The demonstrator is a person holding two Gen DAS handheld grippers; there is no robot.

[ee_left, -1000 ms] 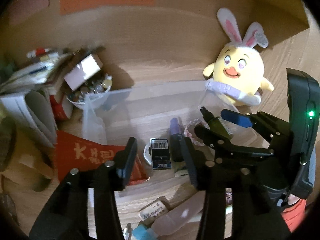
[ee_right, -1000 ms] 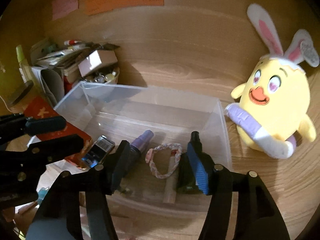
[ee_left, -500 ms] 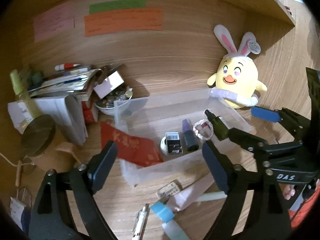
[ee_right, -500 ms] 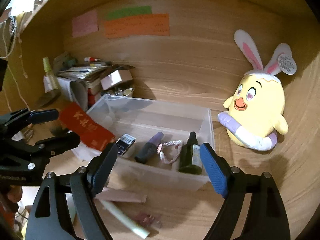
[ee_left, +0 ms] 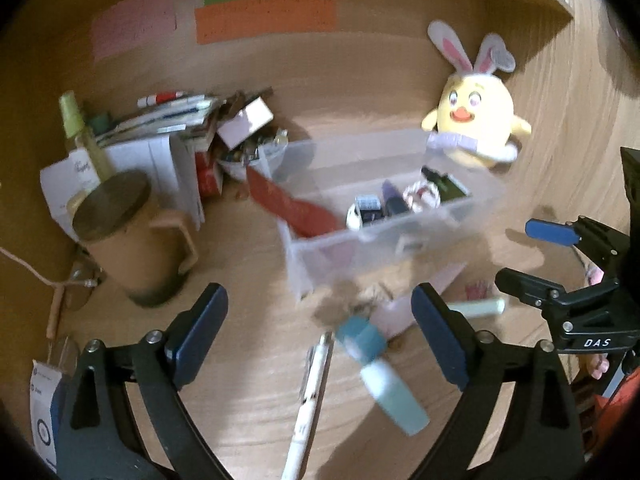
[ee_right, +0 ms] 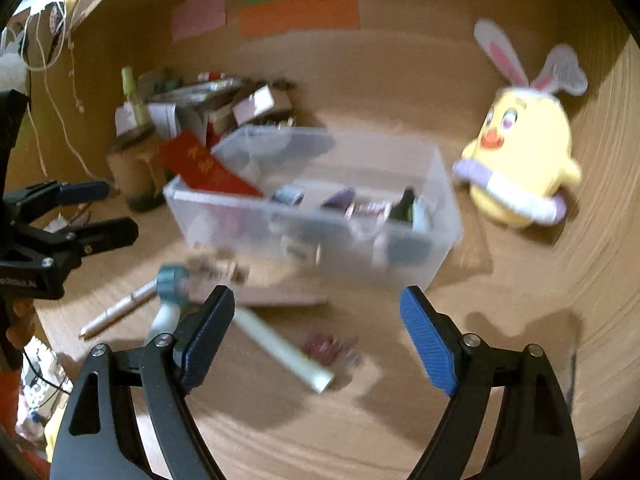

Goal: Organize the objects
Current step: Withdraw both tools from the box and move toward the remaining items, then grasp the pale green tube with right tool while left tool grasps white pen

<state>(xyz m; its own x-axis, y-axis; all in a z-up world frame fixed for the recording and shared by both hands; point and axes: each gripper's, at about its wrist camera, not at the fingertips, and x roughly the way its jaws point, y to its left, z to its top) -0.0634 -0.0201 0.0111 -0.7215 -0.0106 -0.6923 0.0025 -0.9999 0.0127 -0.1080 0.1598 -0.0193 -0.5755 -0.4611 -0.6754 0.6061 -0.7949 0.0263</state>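
Grippers: the left gripper (ee_left: 318,332) has its jaws opening, already wide apart, with nothing pressed between the pads. A white pen (ee_left: 308,396) and a teal-capped tube (ee_left: 380,368) lie on the wooden surface (ee_left: 240,260) in the gap below, untouched. The right gripper (ee_right: 316,338) stands wide open and holds nothing; a pale green stick (ee_right: 280,346) and a small cluster of red clips (ee_right: 328,348) lie on the surface beneath its gap.

Container: a clear plastic bin (ee_left: 400,236) sits on the surface ahead of both grippers, apart from them. Inside, along its near wall, lie a small barcoded box (ee_left: 368,206), a purple-capped item (ee_left: 392,200), a braided loop (ee_left: 424,196) and a dark green bottle (ee_left: 444,184). A red envelope (ee_left: 288,204) with gold characters leans over the bin's left rim, partly inside.

Loose items: the pen, tube, stick and clips remain outside the bin, near its front wall. A pinkish flat strip (ee_right: 280,298) lies just beside that wall. The frames are blurred, so finer detail cannot be told.

Surroundings: a yellow plush chick with rabbit ears (ee_left: 474,120) stands to the right of the bin, against the back panel. A brown lidded mug (ee_left: 136,240) stands to the left, well apart from the bin. Behind it are stacked papers and a small bowl of oddments (ee_left: 252,148). Coloured notes (ee_left: 264,16) are fixed to the back panel.
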